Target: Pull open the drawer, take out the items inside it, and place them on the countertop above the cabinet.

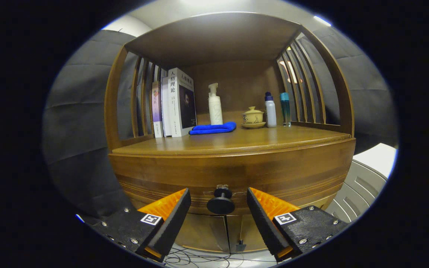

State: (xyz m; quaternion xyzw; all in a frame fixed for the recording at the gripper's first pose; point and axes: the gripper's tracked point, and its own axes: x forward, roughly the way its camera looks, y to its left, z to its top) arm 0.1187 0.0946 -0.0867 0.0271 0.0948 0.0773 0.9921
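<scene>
A wooden cabinet stands in front of me with its drawer [233,173] closed, so whatever lies inside is hidden. A round black knob [221,203] sticks out of the drawer front. My gripper [219,203] is open, and the knob sits between its two fingertips with a gap on each side; neither finger touches it. Above the drawer lies the wooden countertop [259,141], roofed by a shelf with slatted sides.
On the countertop stand several upright books [177,104] at the left, a folded blue cloth [213,128], a white pump bottle [215,104], a lidded tea bowl on a saucer [253,117], and two slim bottles [277,109]. Cabinet doors [214,232] sit under the drawer, with cables on the floor.
</scene>
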